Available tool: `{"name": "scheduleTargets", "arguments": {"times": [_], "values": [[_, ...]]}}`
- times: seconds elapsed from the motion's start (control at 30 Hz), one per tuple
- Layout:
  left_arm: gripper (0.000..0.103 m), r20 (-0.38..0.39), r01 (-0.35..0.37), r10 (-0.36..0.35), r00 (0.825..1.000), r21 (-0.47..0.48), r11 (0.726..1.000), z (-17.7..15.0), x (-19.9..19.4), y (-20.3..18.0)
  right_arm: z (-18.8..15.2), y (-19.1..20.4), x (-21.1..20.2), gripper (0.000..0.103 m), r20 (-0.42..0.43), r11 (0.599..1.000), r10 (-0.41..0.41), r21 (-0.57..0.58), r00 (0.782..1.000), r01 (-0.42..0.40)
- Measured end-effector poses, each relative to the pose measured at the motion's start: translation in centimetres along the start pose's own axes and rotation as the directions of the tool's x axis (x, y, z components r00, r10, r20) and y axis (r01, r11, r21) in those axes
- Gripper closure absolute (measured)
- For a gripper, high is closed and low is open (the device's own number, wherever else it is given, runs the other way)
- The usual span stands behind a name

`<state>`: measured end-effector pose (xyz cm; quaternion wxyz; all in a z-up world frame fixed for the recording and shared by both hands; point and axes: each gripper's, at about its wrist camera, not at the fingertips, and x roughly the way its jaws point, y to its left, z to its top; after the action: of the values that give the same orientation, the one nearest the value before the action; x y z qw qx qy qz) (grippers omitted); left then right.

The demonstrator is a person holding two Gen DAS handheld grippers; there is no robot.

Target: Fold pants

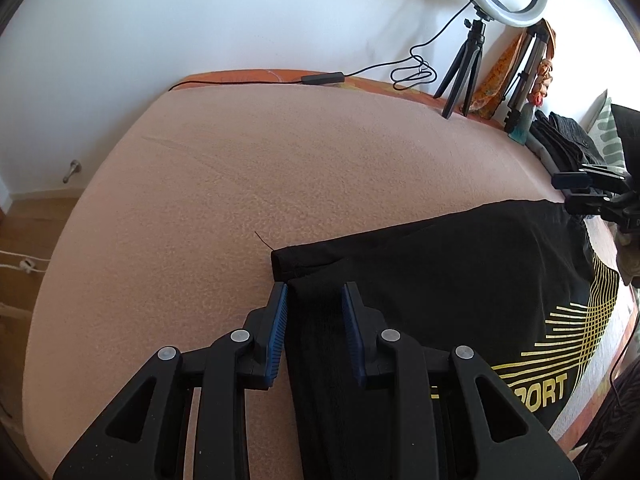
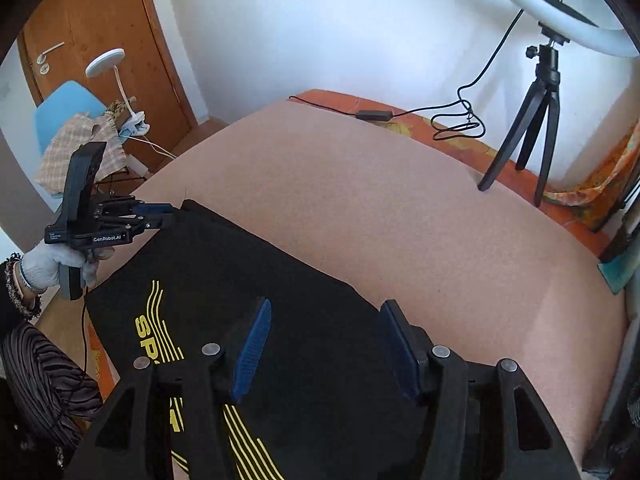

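Black pants (image 1: 460, 280) with yellow stripes and lettering lie folded on the peach bed cover (image 1: 280, 160). My left gripper (image 1: 315, 288) is shut on the leg end, and a band of black cloth runs up between its blue pads. In the right wrist view that same gripper (image 2: 170, 214) pinches the far left corner of the pants (image 2: 240, 264), held by a white-gloved hand (image 2: 52, 264). My right gripper (image 2: 328, 306) hovers just over the pants' right part, its jaws wide apart and the pads pressing on nothing. The left wrist view shows it (image 1: 568, 191) at the pants' far right corner.
A ring light on a black tripod (image 1: 464, 68) stands at the bed's far edge, its cable (image 1: 412, 68) trailing along it. Dark clothes (image 1: 568, 136) are piled at the right. Beyond the bed's left end are a blue chair (image 2: 64, 108) and a wooden door (image 2: 100, 20).
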<state>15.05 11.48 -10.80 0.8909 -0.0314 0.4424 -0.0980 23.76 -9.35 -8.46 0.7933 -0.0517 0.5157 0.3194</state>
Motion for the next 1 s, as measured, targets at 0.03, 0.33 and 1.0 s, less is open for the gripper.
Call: {"name": "scheduleTargets", "arguments": {"times": [0.03, 0.33, 1.0], "values": [[0.077, 0.003, -0.001, 0.001, 1.0, 0.007, 1.0, 0.1, 0.1, -0.2, 0.3, 0.0, 1.1, 0.041, -0.015, 1.0, -0.006, -0.006, 1.0, 0.006], [0.098, 0.043, -0.005, 0.004, 0.999, 0.024, 1.0, 0.4, 0.0, -0.4, 0.9, 0.1, 6.3, 0.042, -0.11, 0.999, 0.033, -0.039, 0.993, -0.037], [0.083, 0.129, 0.088, -0.089, 0.988, 0.012, 0.996, 3.6, -3.4, -3.0, 2.4, 2.4, 5.2, 0.043, -0.026, 0.972, 0.093, -0.212, 0.995, -0.097]]}}
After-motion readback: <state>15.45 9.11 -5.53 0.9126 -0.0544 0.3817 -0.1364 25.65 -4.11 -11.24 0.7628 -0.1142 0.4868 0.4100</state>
